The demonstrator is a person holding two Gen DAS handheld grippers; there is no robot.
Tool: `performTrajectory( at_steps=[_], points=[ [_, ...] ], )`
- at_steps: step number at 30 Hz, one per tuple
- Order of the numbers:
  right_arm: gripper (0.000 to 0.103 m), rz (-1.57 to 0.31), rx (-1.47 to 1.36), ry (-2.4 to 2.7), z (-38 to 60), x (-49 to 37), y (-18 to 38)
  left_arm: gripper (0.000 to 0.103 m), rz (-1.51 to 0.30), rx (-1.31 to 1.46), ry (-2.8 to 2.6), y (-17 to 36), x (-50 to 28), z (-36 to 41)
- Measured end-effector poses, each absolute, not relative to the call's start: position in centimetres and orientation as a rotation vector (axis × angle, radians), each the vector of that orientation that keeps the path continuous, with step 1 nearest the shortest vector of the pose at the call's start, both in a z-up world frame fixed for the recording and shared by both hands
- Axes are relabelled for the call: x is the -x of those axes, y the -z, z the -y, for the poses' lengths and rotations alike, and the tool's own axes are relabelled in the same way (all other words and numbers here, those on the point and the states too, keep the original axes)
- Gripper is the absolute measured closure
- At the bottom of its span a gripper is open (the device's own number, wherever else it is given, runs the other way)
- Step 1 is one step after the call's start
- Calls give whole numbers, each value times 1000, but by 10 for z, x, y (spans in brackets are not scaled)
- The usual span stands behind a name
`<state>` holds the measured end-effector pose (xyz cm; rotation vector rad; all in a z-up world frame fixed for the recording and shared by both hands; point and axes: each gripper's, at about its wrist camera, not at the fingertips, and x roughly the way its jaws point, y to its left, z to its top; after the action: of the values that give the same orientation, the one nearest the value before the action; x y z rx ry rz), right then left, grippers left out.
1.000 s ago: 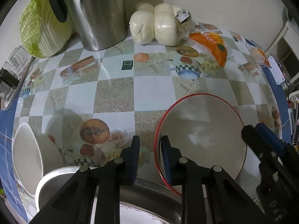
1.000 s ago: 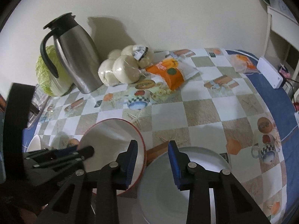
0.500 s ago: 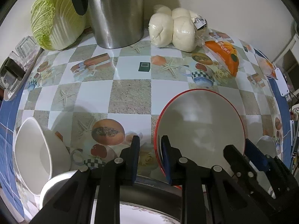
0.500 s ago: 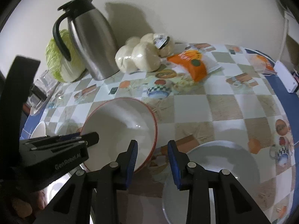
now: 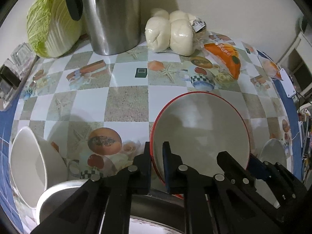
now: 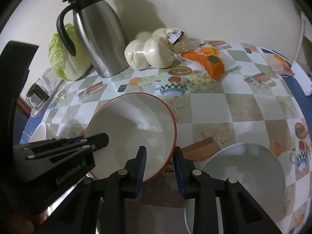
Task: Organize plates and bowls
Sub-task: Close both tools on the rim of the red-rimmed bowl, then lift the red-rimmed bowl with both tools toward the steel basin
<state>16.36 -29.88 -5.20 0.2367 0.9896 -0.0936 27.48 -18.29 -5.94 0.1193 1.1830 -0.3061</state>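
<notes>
A white bowl with a red rim [image 5: 198, 128] stands tilted on the checked tablecloth. My left gripper [image 5: 157, 156] is shut on its near-left rim, one finger inside and one outside. In the right wrist view the same bowl [image 6: 132, 128] fills the middle. My right gripper [image 6: 159, 161] straddles its right rim with the jaws closing; a gap still shows between the pads and the rim. A wide white bowl [image 6: 243, 175] sits just right of that gripper. Another white bowl [image 5: 27, 169] lies on its side at the left, beside a grey bowl [image 5: 58, 193].
Along the back wall stand a steel thermos jug [image 6: 97, 42], a cabbage [image 5: 50, 25], bagged white buns [image 5: 169, 33] and an orange snack packet [image 6: 208, 60]. A clear glass container [image 5: 13, 72] is at the left edge, a white device [image 6: 302, 78] at the right.
The left jaws have closed onto the bowl's rim. The right gripper has come down over the bowl's right rim, and its jaws have narrowed.
</notes>
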Motion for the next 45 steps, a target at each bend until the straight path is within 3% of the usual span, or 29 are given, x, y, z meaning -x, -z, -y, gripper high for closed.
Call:
performTrajectory(
  at_steps=[29, 45],
  points=[
    [73, -850, -192, 4, 265, -132, -25, 92, -965, 93, 266, -27, -228, 123],
    [73, -913, -117, -111, 203, -105, -33, 92, -979, 292, 188, -23, -191, 46]
  ],
)
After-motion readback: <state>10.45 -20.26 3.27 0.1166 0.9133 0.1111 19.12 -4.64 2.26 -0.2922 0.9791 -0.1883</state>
